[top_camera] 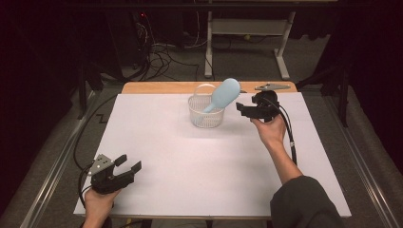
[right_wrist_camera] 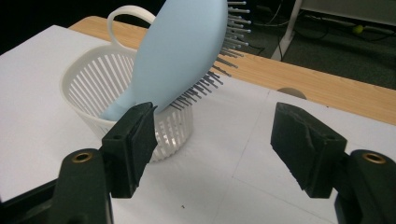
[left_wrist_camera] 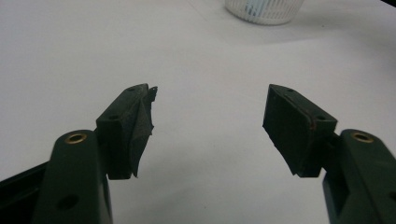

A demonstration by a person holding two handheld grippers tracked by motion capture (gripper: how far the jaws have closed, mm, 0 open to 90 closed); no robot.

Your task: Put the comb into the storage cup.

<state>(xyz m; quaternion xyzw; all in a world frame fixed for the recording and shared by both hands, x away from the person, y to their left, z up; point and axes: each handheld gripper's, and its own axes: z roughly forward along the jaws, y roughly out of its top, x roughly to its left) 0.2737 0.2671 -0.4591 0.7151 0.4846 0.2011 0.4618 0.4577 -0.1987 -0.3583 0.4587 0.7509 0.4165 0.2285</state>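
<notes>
A light blue hairbrush point(top_camera: 223, 94) point(right_wrist_camera: 182, 51) stands handle-down in a small white slatted basket point(top_camera: 205, 114) point(right_wrist_camera: 93, 84) near the table's far edge, its head leaning out to the right with the bristles facing down-right. My right gripper point(top_camera: 243, 110) point(right_wrist_camera: 215, 135) is just right of the basket, open, nothing between its pads. My left gripper point(top_camera: 129, 164) point(left_wrist_camera: 208, 126) rests at the table's near left corner, open and empty, pointing toward the basket point(left_wrist_camera: 264, 10).
A white sheet point(top_camera: 199, 156) covers the table, with a wooden strip point(top_camera: 157, 87) along the far edge. A grey metal plate point(top_camera: 273, 87) lies on that strip at the right. Desk legs and cables are on the floor beyond.
</notes>
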